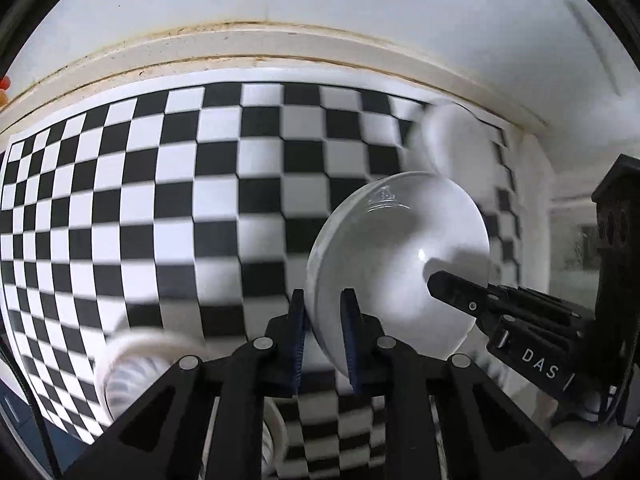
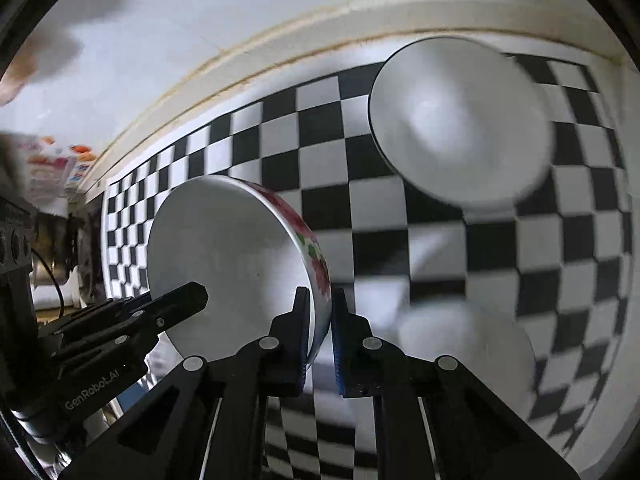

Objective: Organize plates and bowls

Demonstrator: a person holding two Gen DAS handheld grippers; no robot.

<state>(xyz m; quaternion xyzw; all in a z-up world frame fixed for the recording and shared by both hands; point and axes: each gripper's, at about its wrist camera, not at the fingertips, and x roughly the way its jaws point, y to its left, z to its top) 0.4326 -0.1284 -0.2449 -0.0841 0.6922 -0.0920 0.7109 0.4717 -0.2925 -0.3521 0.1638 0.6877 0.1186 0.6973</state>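
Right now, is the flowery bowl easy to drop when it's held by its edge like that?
Probably yes. The flowery bowl looks glossy, so it may slip. The right gripper pinches only its thin rim, so it could tilt. It looks like stiff ceramic, likely to chip if dropped.

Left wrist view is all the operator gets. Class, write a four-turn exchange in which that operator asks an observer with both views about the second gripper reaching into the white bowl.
Operator: A second gripper's finger pokes into the white dish I hold. Is it clamped on anything?
Observer: Yes. The right wrist view shows the right gripper shut on the rim of the bowl, one pad inside and one outside.
Operator: The wall looks plain white from here. Is it?
Observer: No. Beside that grip the outer wall carries red flowers with green leaves.
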